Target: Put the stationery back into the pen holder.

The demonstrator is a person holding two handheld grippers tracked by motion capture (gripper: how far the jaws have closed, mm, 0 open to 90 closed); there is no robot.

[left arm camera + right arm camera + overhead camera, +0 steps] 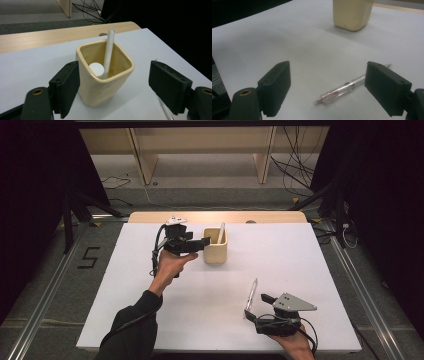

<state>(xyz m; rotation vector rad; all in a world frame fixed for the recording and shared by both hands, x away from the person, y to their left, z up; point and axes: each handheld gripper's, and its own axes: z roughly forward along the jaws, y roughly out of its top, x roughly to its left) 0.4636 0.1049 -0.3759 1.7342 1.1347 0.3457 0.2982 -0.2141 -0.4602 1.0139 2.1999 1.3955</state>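
A cream square cup (pixel 215 251) stands on the white table (pixel 150 320), with a white pen (pixel 220 233) leaning upright inside it. In the left gripper view the cup (pixel 100 87) holds the pen (pixel 109 52) and a white round-topped thing (pixel 96 68). My left gripper (pixel 202 241) is at the cup's left side, open (pixel 113 67), with the cup between its wide jaws and the pads off it. A clear pen with red ink (pixel 251 295) lies near the front right. My right gripper (pixel 257 306) is open right by it, and the pen (pixel 342 91) lies between the jaws (pixel 328 67).
A strip of bare wood (pixel 215 216) runs along the table's far edge. A thin pale pen-like thing (pixel 166 110) lies on the table by the left gripper's right jaw. The cup (pixel 352 15) stands far ahead of the right gripper. Black stands and cables are on the floor around.
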